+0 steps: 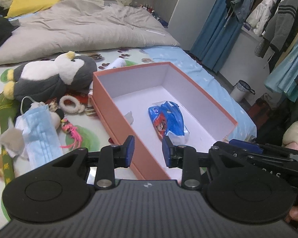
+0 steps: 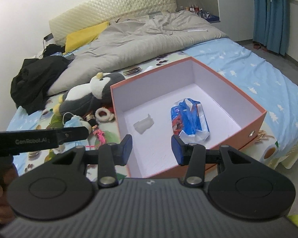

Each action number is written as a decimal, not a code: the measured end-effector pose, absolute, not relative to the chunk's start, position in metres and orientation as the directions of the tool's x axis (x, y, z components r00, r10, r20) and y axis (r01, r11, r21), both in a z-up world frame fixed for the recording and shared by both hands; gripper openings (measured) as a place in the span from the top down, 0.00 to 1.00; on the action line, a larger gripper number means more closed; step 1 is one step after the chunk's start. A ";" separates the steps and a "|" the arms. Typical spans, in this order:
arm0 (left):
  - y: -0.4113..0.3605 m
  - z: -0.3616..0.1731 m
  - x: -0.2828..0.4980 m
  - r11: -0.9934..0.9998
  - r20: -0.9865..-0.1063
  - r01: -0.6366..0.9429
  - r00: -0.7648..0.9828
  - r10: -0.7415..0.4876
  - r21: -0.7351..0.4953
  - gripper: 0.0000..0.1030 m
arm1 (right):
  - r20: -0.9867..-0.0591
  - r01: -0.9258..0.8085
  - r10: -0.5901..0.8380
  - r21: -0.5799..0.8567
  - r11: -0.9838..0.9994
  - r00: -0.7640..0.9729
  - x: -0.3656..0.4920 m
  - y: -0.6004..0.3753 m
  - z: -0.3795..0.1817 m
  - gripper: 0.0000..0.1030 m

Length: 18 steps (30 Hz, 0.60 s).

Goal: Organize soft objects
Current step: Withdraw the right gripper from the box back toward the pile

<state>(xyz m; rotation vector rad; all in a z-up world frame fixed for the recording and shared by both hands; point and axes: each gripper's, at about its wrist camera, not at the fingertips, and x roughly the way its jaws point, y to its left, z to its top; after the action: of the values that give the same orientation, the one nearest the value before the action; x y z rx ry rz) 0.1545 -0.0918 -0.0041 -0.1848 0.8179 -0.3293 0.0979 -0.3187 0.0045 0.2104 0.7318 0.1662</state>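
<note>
An orange box (image 1: 117, 117) (image 2: 117, 107) with a white inside stands open on the bed. In it lie a blue tissue packet (image 1: 167, 122) (image 2: 188, 119) and a small white lump (image 1: 130, 117) (image 2: 144, 126). My left gripper (image 1: 148, 151) hovers over the box's near left wall, open, nothing between its blue pads. My right gripper (image 2: 152, 147) hangs over the box's near end, also open and empty. Left of the box lie a grey-and-white penguin plush (image 1: 55, 75) (image 2: 91, 95), a blue face mask (image 1: 39, 130) (image 2: 73, 123), a white scrunchie (image 1: 69, 104) (image 2: 104, 114) and a pink tassel (image 1: 73, 132).
A rumpled grey duvet (image 2: 139, 39) and a yellow pillow (image 2: 85, 35) cover the head of the bed. Black clothes (image 2: 35, 79) are heaped at the far left. Clothespins (image 2: 264, 134) lie by the box's right corner. Hanging clothes (image 1: 268, 15) and a small bin (image 1: 241, 91) stand beyond the bed.
</note>
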 end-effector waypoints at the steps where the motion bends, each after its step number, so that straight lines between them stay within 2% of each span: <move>1: -0.089 -0.004 0.148 0.933 -0.680 0.213 0.640 -0.358 -0.290 0.66 | -0.639 -0.081 0.225 0.247 0.966 0.735 0.093 -0.317 0.005 0.55; 15: -0.063 -0.006 0.093 0.937 -0.664 0.184 0.666 -0.341 -0.297 0.65 | -0.630 -0.121 0.247 0.237 0.964 0.736 0.050 -0.293 0.004 0.55; 18: -0.054 -0.006 0.084 0.939 -0.653 0.160 0.683 -0.327 -0.303 0.60 | -0.624 -0.150 0.262 0.227 0.962 0.736 0.048 -0.285 0.006 0.55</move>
<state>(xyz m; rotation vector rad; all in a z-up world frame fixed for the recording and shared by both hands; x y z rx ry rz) 0.0842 -0.0539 -0.0059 -0.2300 0.7727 -0.2755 0.0476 -0.2852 0.0057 0.1654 0.7090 0.2273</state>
